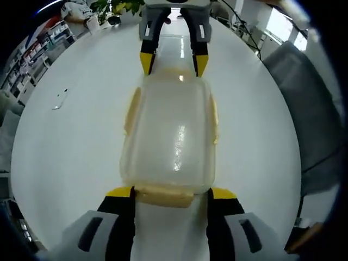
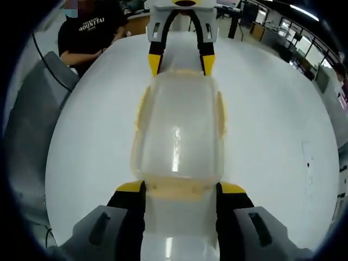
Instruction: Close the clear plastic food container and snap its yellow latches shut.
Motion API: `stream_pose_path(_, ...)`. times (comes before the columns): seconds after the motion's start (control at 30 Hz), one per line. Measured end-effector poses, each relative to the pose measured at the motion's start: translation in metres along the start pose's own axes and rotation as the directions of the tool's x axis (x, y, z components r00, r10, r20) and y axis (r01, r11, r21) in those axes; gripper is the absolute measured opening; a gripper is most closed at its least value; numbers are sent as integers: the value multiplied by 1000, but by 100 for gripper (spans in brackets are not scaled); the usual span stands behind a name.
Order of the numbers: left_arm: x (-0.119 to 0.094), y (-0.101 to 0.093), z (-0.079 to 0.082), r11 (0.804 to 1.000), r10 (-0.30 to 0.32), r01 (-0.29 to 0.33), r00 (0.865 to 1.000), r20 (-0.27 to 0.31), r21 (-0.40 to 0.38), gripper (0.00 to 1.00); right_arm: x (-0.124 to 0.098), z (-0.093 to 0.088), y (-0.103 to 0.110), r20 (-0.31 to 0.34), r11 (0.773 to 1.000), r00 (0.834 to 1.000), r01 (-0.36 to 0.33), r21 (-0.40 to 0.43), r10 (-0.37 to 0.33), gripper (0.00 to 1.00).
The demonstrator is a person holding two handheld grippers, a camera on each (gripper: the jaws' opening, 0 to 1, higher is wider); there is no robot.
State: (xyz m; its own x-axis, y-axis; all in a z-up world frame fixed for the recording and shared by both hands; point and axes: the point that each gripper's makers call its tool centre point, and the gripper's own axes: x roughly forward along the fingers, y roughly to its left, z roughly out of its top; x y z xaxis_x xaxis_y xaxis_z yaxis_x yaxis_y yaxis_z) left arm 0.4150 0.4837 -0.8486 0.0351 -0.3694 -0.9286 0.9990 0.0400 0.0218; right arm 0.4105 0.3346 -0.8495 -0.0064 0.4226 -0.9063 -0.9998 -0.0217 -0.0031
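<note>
A clear plastic food container [image 1: 171, 130] [image 2: 176, 130] lies lid-down-looking and closed on the round white table [image 1: 261, 163], with yellow latches along its sides [image 1: 132, 109] [image 2: 220, 111]. My left gripper [image 1: 171, 193] is open, its yellow-tipped jaws standing either side of the end latch [image 1: 163, 196] nearest it. My right gripper [image 2: 181, 188] is open too, straddling the opposite end latch [image 2: 179, 187]. Each gripper shows at the far end of the other's view: the right gripper [image 1: 174, 64] and the left gripper [image 2: 181, 64], both at the container's ends.
A person in a black T-shirt [image 2: 89, 32] sits at the table's far side. Grey chairs [image 2: 32, 109] [image 1: 310, 98] stand by the table edge. A small flat object [image 1: 60, 99] lies on the table, and plants [image 1: 111, 8] stand beyond it.
</note>
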Motion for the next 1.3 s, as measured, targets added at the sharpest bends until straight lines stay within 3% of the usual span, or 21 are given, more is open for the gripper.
stream_pose_path(0.13,-3,-1,-4,1000,-6,6,1000,-24,10,34,-2,-2,0,-11,1000,1000,-3,-10,3,38)
stream_pose_path(0.17,-2,-4,-4,999,-15,14,1000,-18,-39,34,-3,-2,1,-7,1000,1000,-5,-24,4,38)
stream_pose_path(0.2,-1,-2,-5,1000,-4,4,1000,-24,2,34,-3,-1,0,-10,1000,1000,-5,-10,5,38)
stream_pose_path(0.77,0,0,-4,1000,-3,3,1000,-14,-7,35,0,-1,-1,-105,1000,994,-14,-21,12,39)
stream_pose_path(1.0,1,0,-3,1000,-2,2,998,-65,-5,34,1,-2,0,-112,1000,994,-15,-13,14,39)
stream_pose_path(1.3,-1,0,-4,1000,0,-1,998,-68,-25,33,1,-2,2,-132,1000,991,-8,-3,7,36)
